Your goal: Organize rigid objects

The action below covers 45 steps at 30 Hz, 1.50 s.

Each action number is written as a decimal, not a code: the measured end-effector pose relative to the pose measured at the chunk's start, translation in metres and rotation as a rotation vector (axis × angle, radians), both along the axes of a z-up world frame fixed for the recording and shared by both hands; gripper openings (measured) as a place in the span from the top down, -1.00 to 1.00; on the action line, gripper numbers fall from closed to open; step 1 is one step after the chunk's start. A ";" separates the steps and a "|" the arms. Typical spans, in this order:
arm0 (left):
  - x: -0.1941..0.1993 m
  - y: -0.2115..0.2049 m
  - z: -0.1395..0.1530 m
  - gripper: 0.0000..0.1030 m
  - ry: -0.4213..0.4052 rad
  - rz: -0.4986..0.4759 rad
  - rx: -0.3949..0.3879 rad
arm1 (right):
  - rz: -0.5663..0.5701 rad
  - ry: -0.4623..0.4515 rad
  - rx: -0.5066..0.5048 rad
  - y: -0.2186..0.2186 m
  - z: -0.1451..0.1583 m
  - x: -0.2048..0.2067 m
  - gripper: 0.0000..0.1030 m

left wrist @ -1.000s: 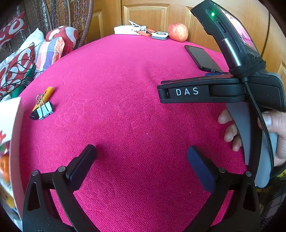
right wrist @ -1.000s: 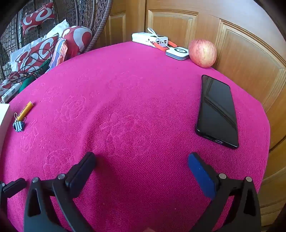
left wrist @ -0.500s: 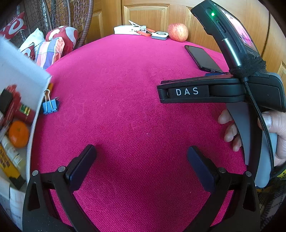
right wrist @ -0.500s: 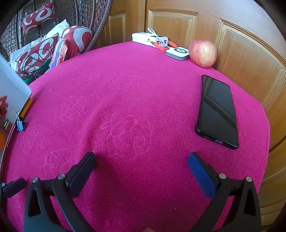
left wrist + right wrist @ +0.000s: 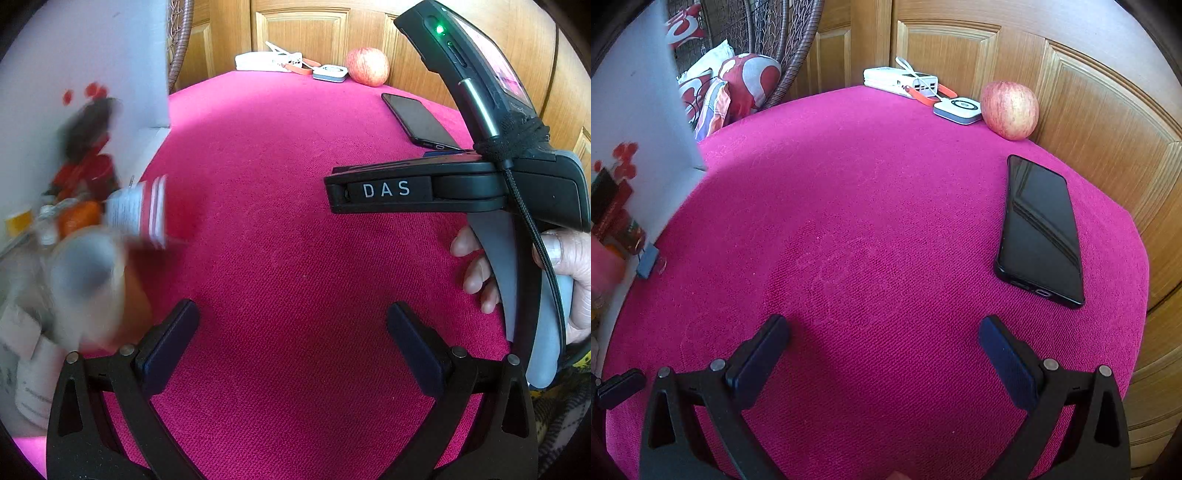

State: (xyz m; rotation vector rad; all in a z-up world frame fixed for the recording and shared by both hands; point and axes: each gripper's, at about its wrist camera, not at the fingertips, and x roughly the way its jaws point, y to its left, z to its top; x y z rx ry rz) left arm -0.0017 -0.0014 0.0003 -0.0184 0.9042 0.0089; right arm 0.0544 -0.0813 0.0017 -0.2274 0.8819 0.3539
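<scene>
A white box (image 5: 81, 66) is tipped over the table's left side and several small items spill out of it, blurred: a white and red tube (image 5: 136, 210), an orange fruit (image 5: 79, 218), a grey rounded object (image 5: 81, 273). The box also shows in the right wrist view (image 5: 635, 122), with a blue binder clip (image 5: 648, 260) below it. My left gripper (image 5: 291, 332) is open and empty over the pink tablecloth (image 5: 288, 236). My right gripper (image 5: 882, 347) is open and empty, right of the left one; its body shows in the left wrist view (image 5: 461, 188).
A black phone (image 5: 1039, 229) lies at the right. A red apple (image 5: 1010, 110), a white square device (image 5: 956, 110) and a white power bank (image 5: 899, 81) sit at the far edge by the wooden doors (image 5: 1071, 92). A wicker chair with cushions (image 5: 738, 85) stands far left.
The white box has swung in from the left and tipped up, and its contents now tumble onto the table's left side. Both grippers stay still and open.
</scene>
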 end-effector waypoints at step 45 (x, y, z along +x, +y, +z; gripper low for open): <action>0.002 0.003 -0.001 -1.00 0.001 0.001 -0.001 | 0.000 0.001 0.000 -0.001 0.000 -0.001 -1.00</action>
